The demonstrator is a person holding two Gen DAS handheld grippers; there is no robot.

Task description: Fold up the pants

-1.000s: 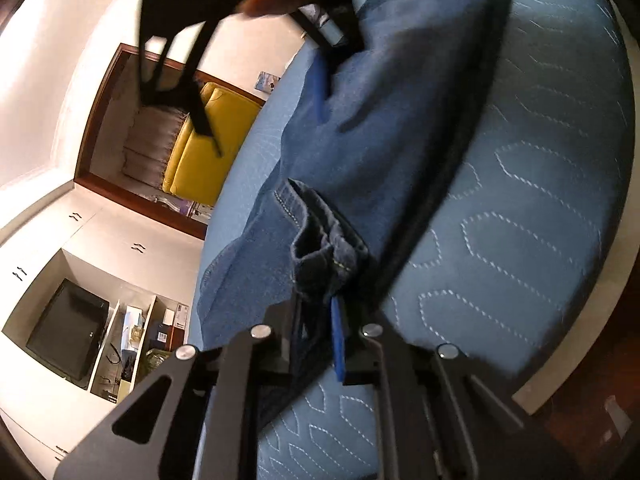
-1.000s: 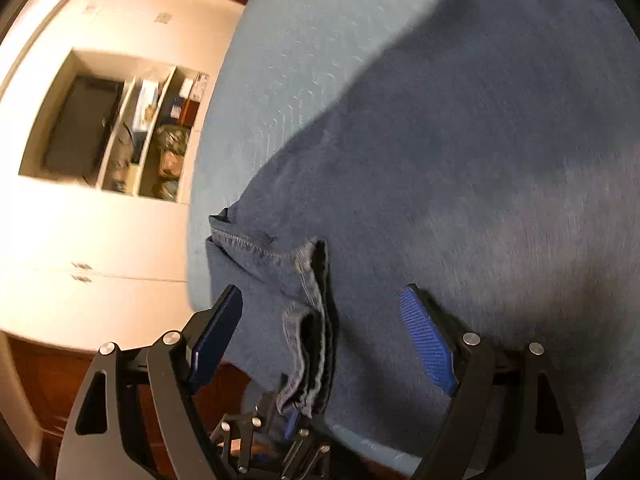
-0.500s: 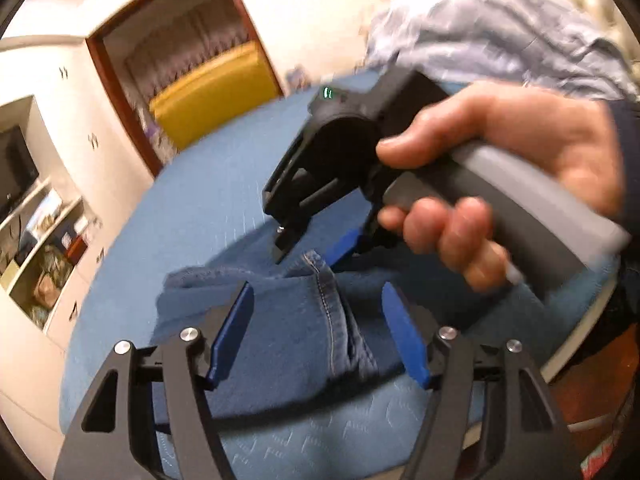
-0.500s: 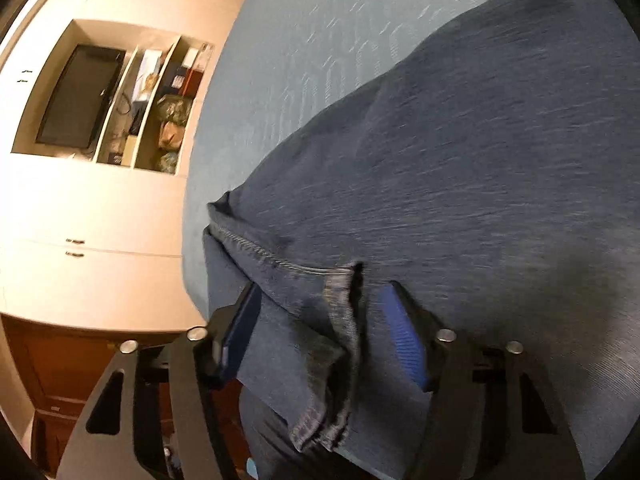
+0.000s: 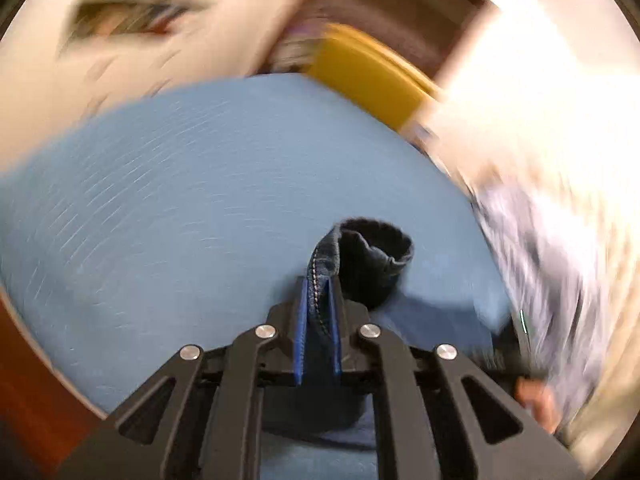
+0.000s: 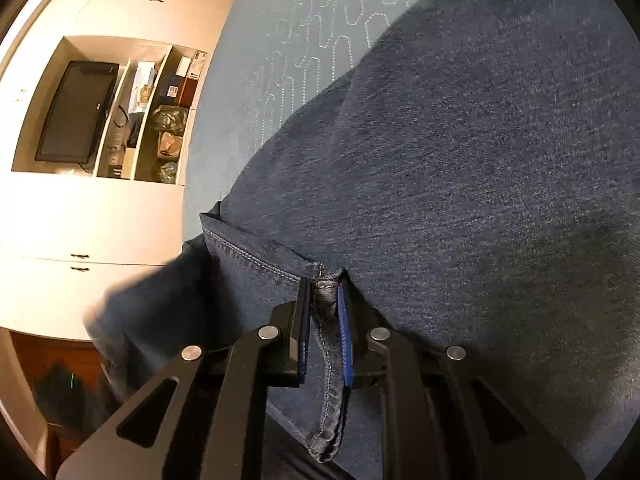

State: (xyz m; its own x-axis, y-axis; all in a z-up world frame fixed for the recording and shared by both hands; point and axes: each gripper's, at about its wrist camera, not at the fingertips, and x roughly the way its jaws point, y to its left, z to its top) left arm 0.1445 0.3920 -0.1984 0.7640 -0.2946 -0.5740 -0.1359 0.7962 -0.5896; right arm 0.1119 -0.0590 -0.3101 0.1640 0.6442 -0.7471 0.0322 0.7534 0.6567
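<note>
Right wrist view: the right gripper (image 6: 324,308), jaws just closed, pinches the stitched hem of the jeans (image 6: 460,168) spread over the blue bed (image 6: 304,40), filling the frame's right. Left wrist view, blurred: the left gripper (image 5: 318,300), jaws just closed, pinches another hem at lower centre.

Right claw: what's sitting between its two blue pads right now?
In the right wrist view, the right claw has just closed on a bunched stitched seam of the jeans; nothing else lies between the pads.

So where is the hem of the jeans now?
In the right wrist view the hem sits low in the middle, pinched in the right claw, with the blue bed above it.
</note>
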